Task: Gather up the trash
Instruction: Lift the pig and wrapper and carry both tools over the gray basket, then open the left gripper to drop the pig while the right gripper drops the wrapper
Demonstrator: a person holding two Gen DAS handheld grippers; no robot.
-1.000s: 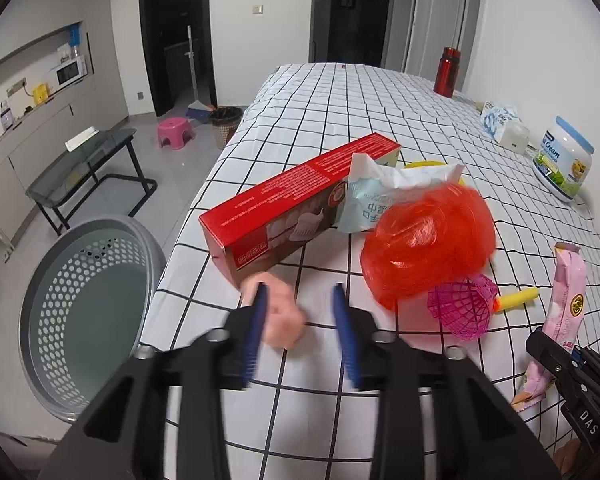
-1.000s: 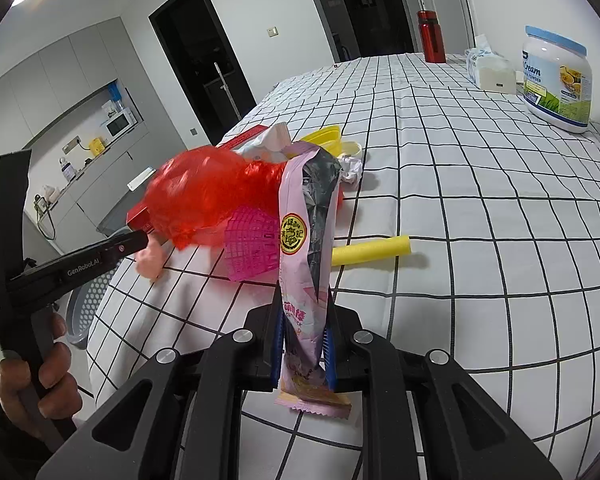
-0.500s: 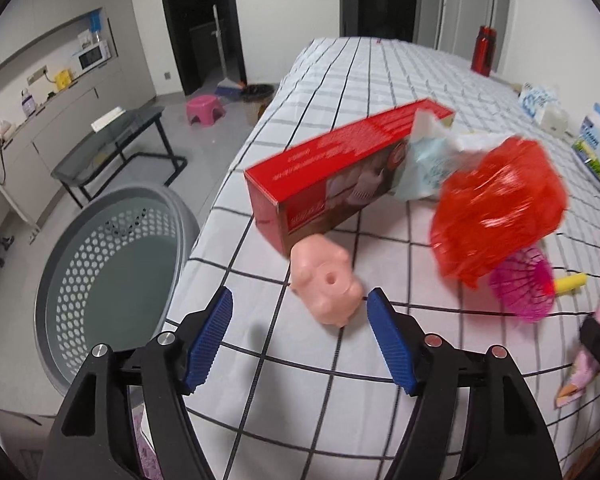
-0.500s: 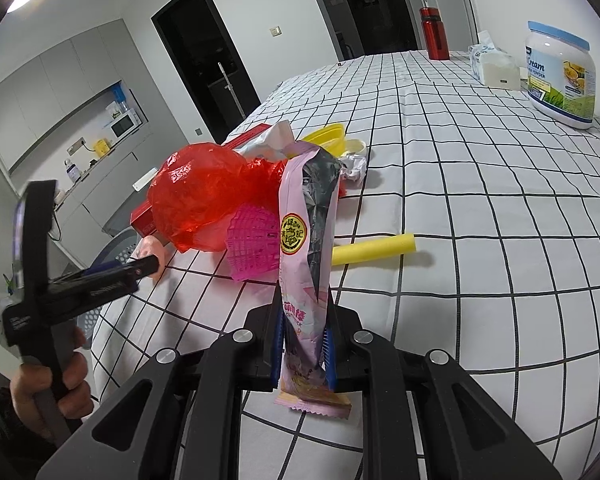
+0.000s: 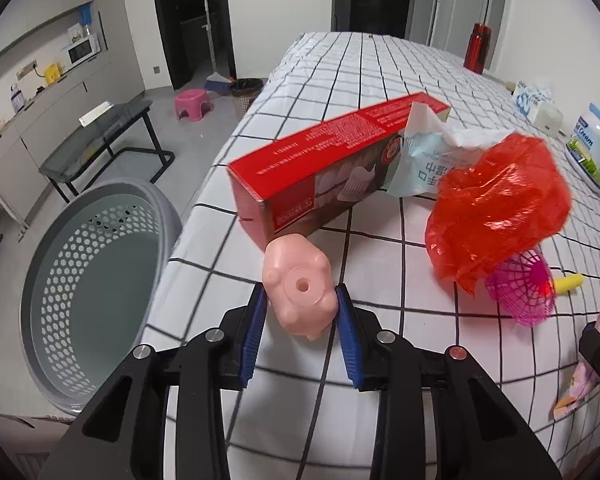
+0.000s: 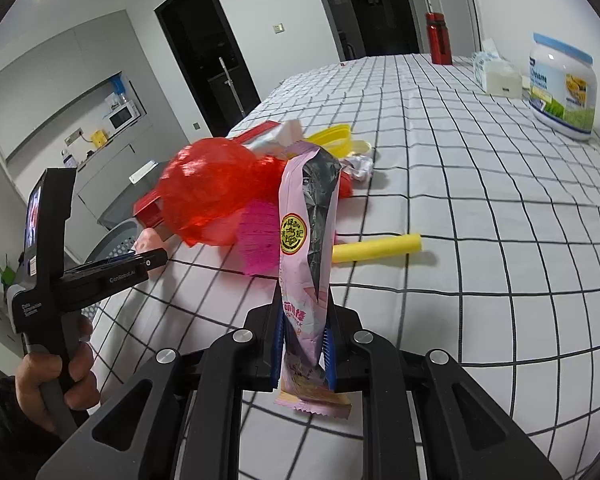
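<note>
Left wrist view: the left gripper (image 5: 300, 320), low in the frame's centre, has its jaws closing around a pink pig-shaped toy (image 5: 299, 294); both blue pads (image 5: 253, 336) lie against the toy's flanks. The toy sits on the checked tablecloth (image 5: 380, 60) just below a long red box (image 5: 328, 164). To the right of the box lie a pale blue wrapper (image 5: 424, 156), a crumpled red plastic bag (image 5: 496, 208), a magenta mesh cup (image 5: 520, 292) and a yellow tube (image 5: 568, 283). A grey perforated basket (image 5: 96, 288) stands on the floor at the left of the frame, beside the table edge.

Right wrist view: the right gripper (image 6: 303, 350), at bottom centre, is clamped on a pink snack packet (image 6: 306, 248) that stands upright between its pads. At lower left, a hand (image 6: 56, 376) holds the left gripper's handle. A white jar (image 6: 562, 88) stands at upper right.
</note>
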